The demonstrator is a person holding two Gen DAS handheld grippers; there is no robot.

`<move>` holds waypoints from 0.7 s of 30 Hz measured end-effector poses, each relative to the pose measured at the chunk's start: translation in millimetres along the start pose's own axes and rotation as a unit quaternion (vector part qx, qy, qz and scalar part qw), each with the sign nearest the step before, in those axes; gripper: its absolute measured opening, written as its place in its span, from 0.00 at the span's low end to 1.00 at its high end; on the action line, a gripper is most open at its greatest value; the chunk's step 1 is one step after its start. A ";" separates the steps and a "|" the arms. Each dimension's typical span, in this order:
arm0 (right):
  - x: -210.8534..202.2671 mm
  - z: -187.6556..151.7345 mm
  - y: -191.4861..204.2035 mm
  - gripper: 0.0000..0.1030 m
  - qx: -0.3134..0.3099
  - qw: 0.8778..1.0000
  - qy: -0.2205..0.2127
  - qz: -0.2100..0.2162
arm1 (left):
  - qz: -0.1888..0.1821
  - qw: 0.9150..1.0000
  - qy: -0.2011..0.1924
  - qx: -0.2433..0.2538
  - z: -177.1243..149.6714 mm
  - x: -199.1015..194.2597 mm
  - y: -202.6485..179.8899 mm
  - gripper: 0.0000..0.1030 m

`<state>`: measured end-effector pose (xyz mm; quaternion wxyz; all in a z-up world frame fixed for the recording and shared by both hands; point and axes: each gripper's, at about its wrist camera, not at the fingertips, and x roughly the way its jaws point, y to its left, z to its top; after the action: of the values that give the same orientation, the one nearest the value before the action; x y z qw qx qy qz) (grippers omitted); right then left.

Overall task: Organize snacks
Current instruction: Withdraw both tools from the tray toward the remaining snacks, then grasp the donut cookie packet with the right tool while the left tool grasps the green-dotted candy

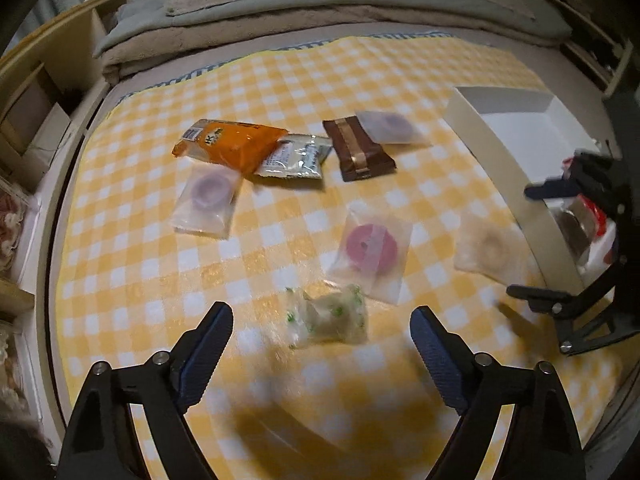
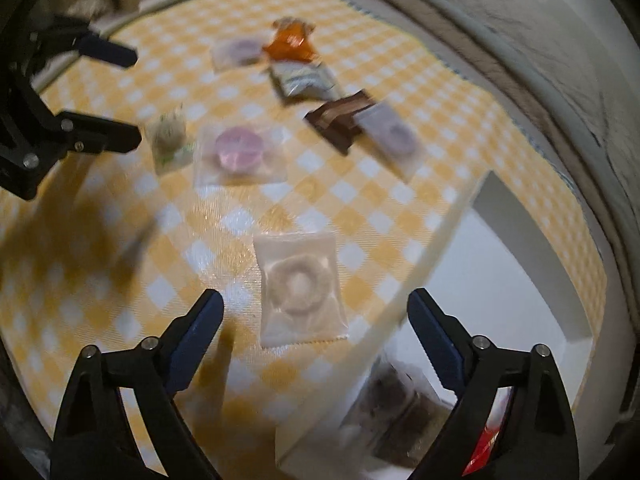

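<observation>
Loose snacks lie on a yellow checked cloth (image 1: 280, 92). My left gripper (image 1: 320, 312) points down, open, with a green-and-white wrapped candy (image 1: 328, 316) on the cloth between its fingertips, untouched. My right gripper (image 2: 316, 300) is open over a clear packet with a beige ring (image 2: 300, 284), whose pads stand clear of it. Further off lie a pink ring packet (image 1: 370, 248), two purple ring packets (image 1: 208, 200) (image 1: 390, 126), an orange packet (image 1: 236, 144), a silver packet (image 1: 296, 158) and a brown bar (image 1: 360, 148). The white box (image 1: 480, 136) holds a brown snack (image 2: 400, 408).
The box wall (image 2: 420, 272) runs close beside my right gripper's right finger. Folded grey bedding (image 1: 320, 12) bounds the cloth at the back. Wooden shelves (image 1: 44, 92) stand to the left. Bare cloth shows in front of both grippers.
</observation>
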<state>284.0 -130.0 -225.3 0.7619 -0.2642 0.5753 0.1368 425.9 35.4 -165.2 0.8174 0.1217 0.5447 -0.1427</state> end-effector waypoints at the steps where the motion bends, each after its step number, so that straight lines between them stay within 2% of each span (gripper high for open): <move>1: 5.4 1.5 0.1 0.83 -0.003 1.000 0.007 0.004 | -0.002 1.000 -0.003 -0.009 0.5 2.5 3.4 0.85; 5: 21.6 6.9 0.8 0.78 -0.011 1.000 0.023 0.011 | 0.020 0.998 -0.017 -0.059 10.2 15.2 27.8 0.85; 8: 33.2 8.8 2.2 0.77 -0.024 0.999 0.040 -0.003 | 0.038 0.996 -0.009 -0.083 11.1 29.4 41.2 0.85; 15: 37.1 9.7 6.0 0.77 -0.039 0.998 0.055 -0.010 | 0.062 0.994 0.039 -0.082 6.0 71.6 53.1 0.85; 16: 36.3 8.9 7.7 0.75 -0.044 0.997 0.056 -0.010 | 0.063 0.994 0.044 -0.080 5.1 74.4 53.6 0.85; 19: 34.7 7.0 14.0 0.53 -0.056 0.997 0.057 0.006 | 0.048 0.995 0.049 -0.070 1.6 73.0 52.4 0.85; 21: 32.8 5.5 19.6 0.52 -0.070 0.996 0.054 -0.002 | 0.038 0.996 0.050 -0.061 -0.5 67.4 49.2 0.86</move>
<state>288.2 -113.8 -260.2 0.7096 -0.3249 0.6043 0.1604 468.2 74.5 -225.7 0.7997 0.0995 0.5877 -0.0720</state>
